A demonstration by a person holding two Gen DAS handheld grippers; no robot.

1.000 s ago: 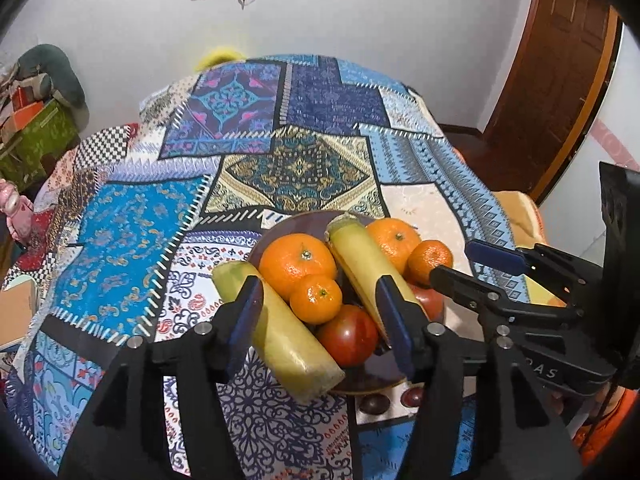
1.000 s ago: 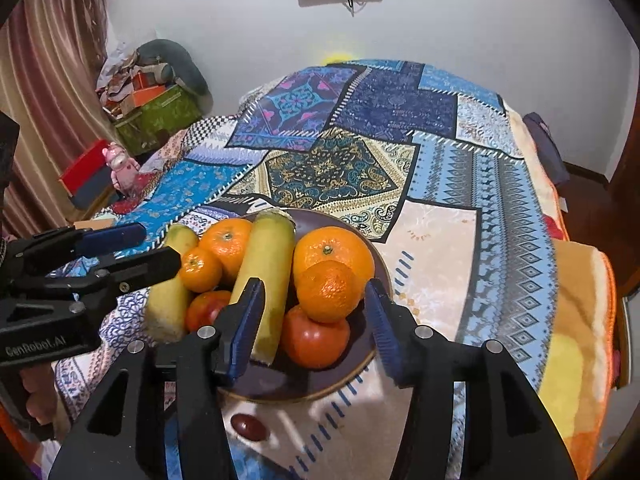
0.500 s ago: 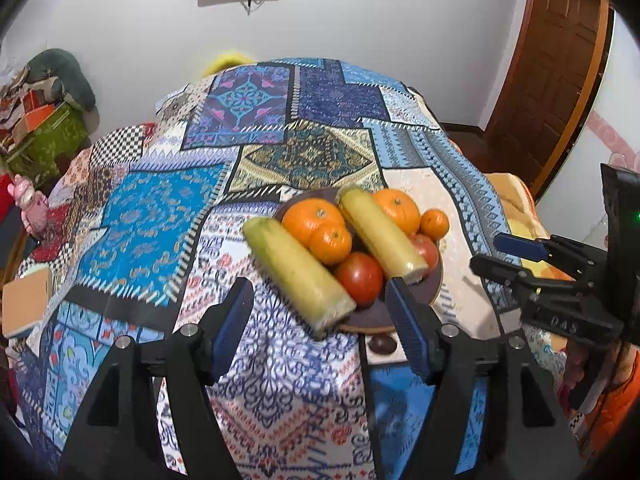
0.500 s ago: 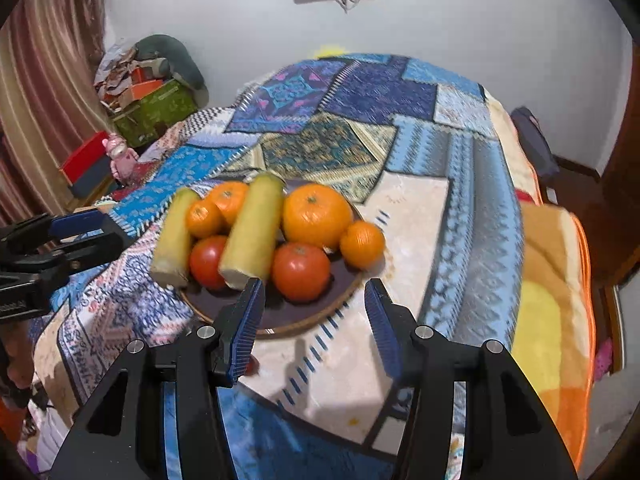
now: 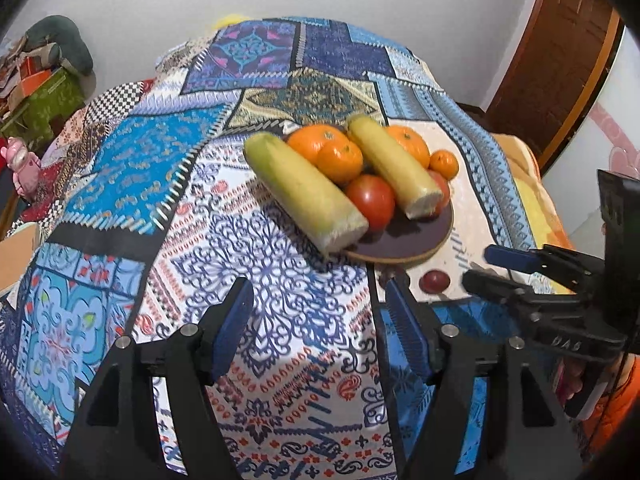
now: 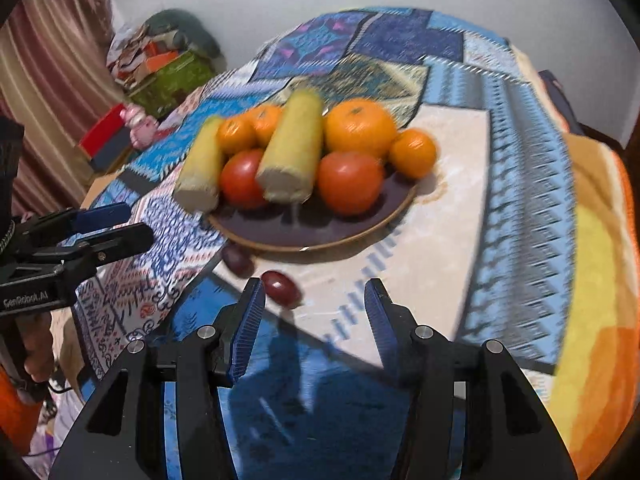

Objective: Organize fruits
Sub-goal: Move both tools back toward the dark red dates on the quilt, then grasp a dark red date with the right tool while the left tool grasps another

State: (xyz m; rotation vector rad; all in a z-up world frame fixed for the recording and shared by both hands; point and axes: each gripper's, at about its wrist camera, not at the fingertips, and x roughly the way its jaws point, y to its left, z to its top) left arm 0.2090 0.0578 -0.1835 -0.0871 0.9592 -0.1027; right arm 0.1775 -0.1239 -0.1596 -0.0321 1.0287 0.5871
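Note:
A dark round plate (image 5: 404, 240) (image 6: 304, 232) sits on the patchwork cloth. It holds two yellow-green corn cobs (image 5: 304, 192) (image 6: 292, 152), several oranges (image 5: 340, 160) (image 6: 360, 128) and two red tomatoes (image 5: 370, 200) (image 6: 350, 188). Two small dark red fruits (image 6: 280, 286) (image 5: 435, 281) lie on the cloth just in front of the plate. My left gripper (image 5: 320, 312) is open and empty, back from the plate. My right gripper (image 6: 314, 312) is open and empty, just behind the small fruits; it also shows in the left wrist view (image 5: 504, 272).
The patchwork cloth (image 5: 160, 184) covers a rounded table that drops off on all sides. A wooden door (image 5: 556, 56) stands at the right. Boxes and bags (image 6: 160, 68) and a pink toy (image 6: 138, 126) lie on the floor at the left.
Both grippers have pulled back from the plate, which now looks smaller and farther. The two small red fruits in front of the plate have come into fuller view. Both grippers stay open.

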